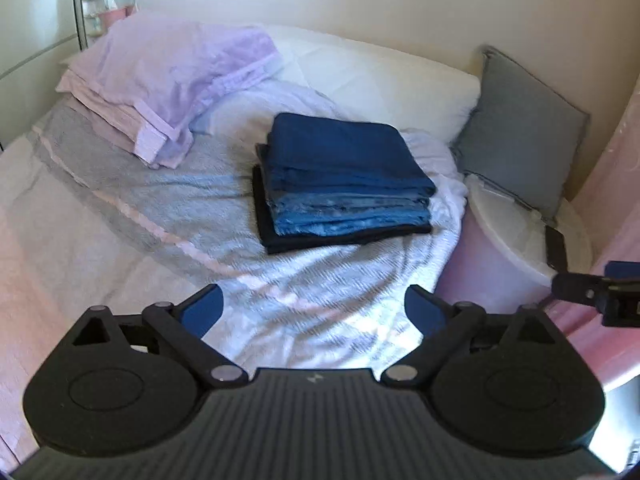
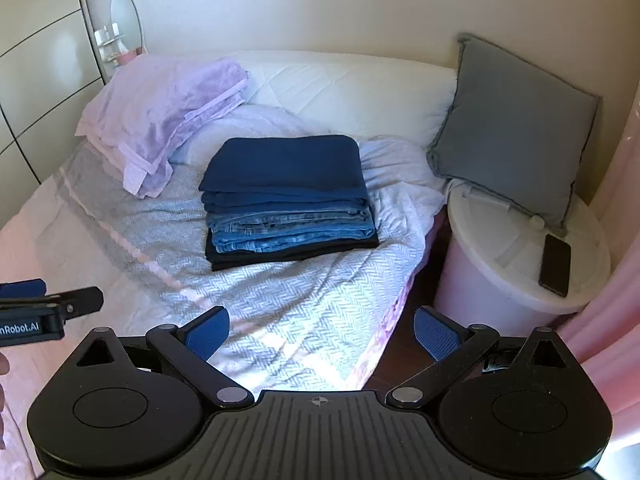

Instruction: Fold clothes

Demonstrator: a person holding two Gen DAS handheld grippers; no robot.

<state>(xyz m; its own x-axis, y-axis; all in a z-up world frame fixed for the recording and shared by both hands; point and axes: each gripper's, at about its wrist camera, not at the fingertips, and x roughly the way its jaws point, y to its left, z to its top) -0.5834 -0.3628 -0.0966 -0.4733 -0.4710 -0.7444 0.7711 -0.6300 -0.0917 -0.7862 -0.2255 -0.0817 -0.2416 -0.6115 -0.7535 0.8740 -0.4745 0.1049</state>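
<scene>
A neat stack of folded clothes (image 1: 340,176) lies on the bed: dark blue items on top, lighter denim below, a black one at the bottom. It also shows in the right wrist view (image 2: 288,196). My left gripper (image 1: 312,312) is open and empty, held back from the stack above the bedspread. My right gripper (image 2: 322,332) is open and empty, over the bed's right edge. Each gripper shows at the edge of the other's view: the right one (image 1: 600,292) and the left one (image 2: 44,304).
A lilac pillow (image 2: 168,108) lies at the bed's head, left of the stack. A grey cushion (image 2: 516,128) leans on the wall over a white round bin (image 2: 500,280) with a black phone (image 2: 555,264) on its lid. A pink curtain (image 2: 624,280) hangs at right.
</scene>
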